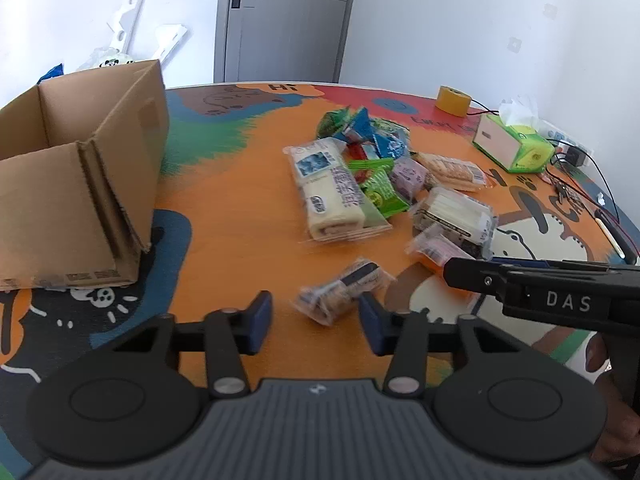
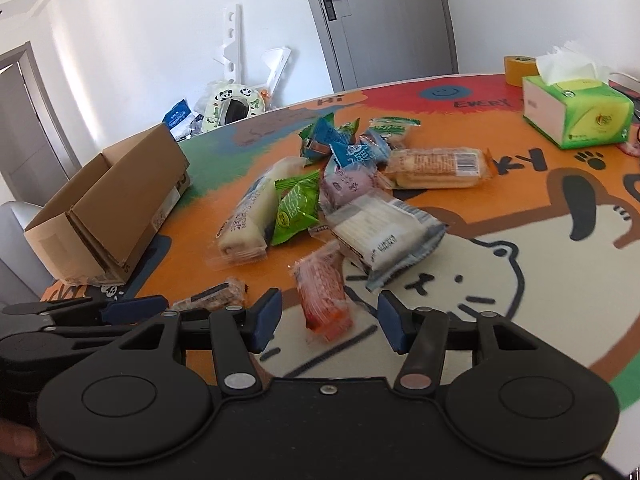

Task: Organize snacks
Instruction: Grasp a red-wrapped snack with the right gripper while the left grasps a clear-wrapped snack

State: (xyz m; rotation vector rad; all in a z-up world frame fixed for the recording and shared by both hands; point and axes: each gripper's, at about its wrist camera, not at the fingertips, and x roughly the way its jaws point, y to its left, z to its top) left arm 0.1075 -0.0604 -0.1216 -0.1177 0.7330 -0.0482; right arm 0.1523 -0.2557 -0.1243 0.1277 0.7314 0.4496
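A pile of wrapped snacks (image 1: 360, 160) lies mid-table; it also shows in the right wrist view (image 2: 340, 184). An open cardboard box (image 1: 76, 184) stands at the left, seen too in the right wrist view (image 2: 108, 216). My left gripper (image 1: 316, 316) is open, its fingers either side of a small dark-labelled snack pack (image 1: 344, 290). My right gripper (image 2: 330, 320) is open around an orange-red snack pack (image 2: 324, 294). That pack shows partly behind the right gripper's finger in the left wrist view (image 1: 434, 250).
A green tissue box (image 1: 512, 146) and a yellow tape roll (image 1: 452, 100) stand at the far right with cables (image 1: 576, 184). The table (image 1: 240, 208) has a colourful cartoon cover. Clutter (image 2: 228, 104) leans by the wall beyond the table.
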